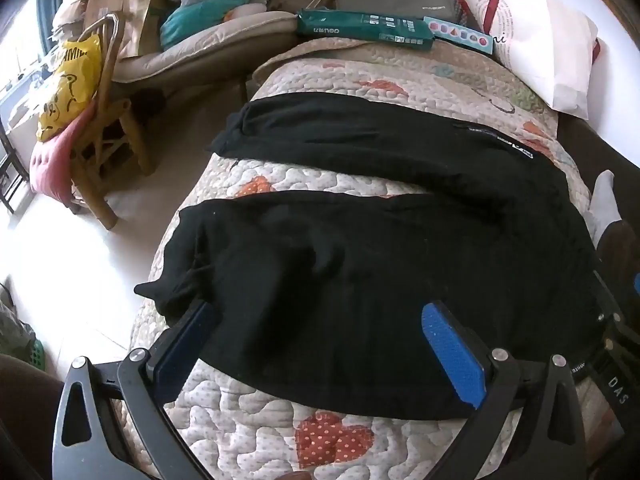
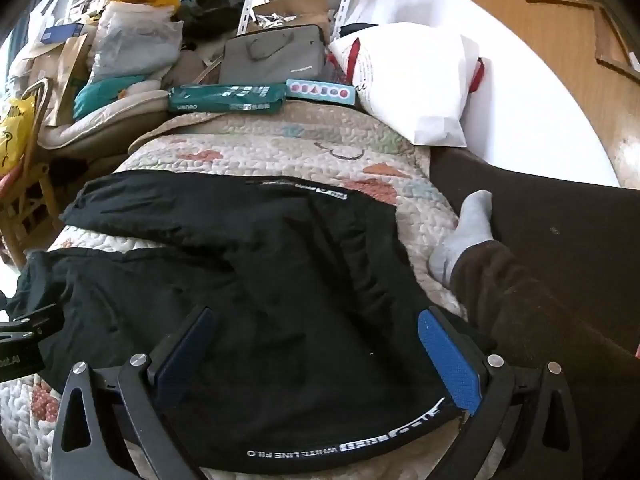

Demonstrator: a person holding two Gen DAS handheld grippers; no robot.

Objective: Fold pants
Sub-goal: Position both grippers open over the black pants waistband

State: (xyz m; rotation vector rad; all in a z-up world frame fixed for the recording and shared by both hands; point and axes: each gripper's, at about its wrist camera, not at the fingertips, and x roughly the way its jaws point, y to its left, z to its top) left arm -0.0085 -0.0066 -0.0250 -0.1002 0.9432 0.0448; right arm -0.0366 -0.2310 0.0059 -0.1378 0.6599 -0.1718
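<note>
While the pants (image 1: 360, 264) lie spread flat on the quilt (image 1: 336, 436) of the bed, legs apart in a V and pointing off to my left, waistband (image 2: 344, 446) at my right, nothing is folded yet. Both grippers hover w/ fingers wide open, gripping nothing: left gripper (image 1: 320, 356) over the near leg close to the cuff (image 1: 176, 292), right gripper (image 2: 316, 356) over the seat just above the waistband.

Step in hand, as I judge it: fold one leg onto the other. To do it well I'd pinch the near leg's edge at two spots, cuff end w/ left and waist end w/ right, grabbing only pants fabric, not quilt. Lift both together, keep the cloth taut betw. them, lay it onto the far leg (image 1: 340, 132) w/ seams and cuffs lined up. Cuff is bunched; smooth it first.

Containers: white bag (image 2: 416, 88), grey case (image 2: 272, 56) and yellow bag (image 1: 68, 84) sit beyond the bed; contents not visible.
</note>
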